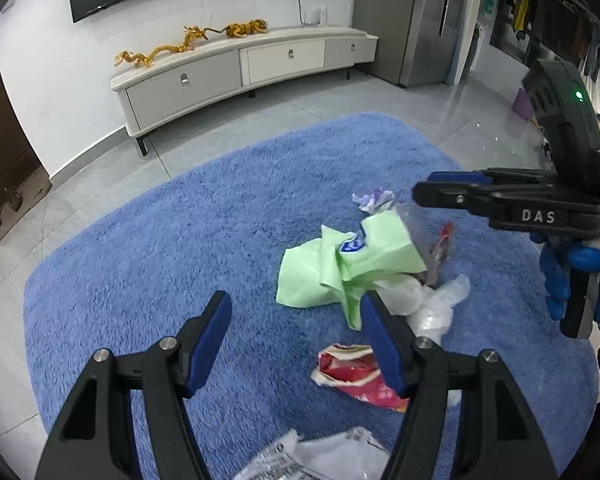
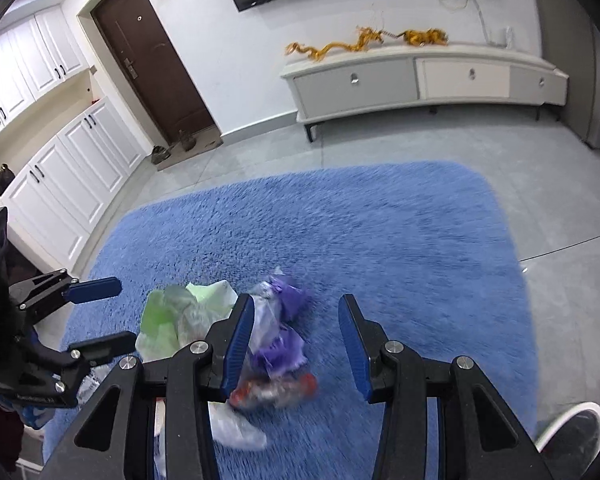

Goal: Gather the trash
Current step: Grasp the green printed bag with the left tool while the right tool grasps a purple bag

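A blue rug [image 1: 180,248] covers the grey floor. Near its middle lies the trash: a green plastic bag [image 1: 324,276], a red wrapper [image 1: 352,376], a purple wrapper [image 2: 284,320]. Left tongs [image 1: 296,332] and right tongs [image 2: 296,340] hover released, empty.

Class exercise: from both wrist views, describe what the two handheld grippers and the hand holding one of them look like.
Both the left gripper and the right gripper have black frames, silver bolts and blue-padded fingers. The right one carries white "DAS" lettering, a green light and a black cable. A blue glove covers its hand.
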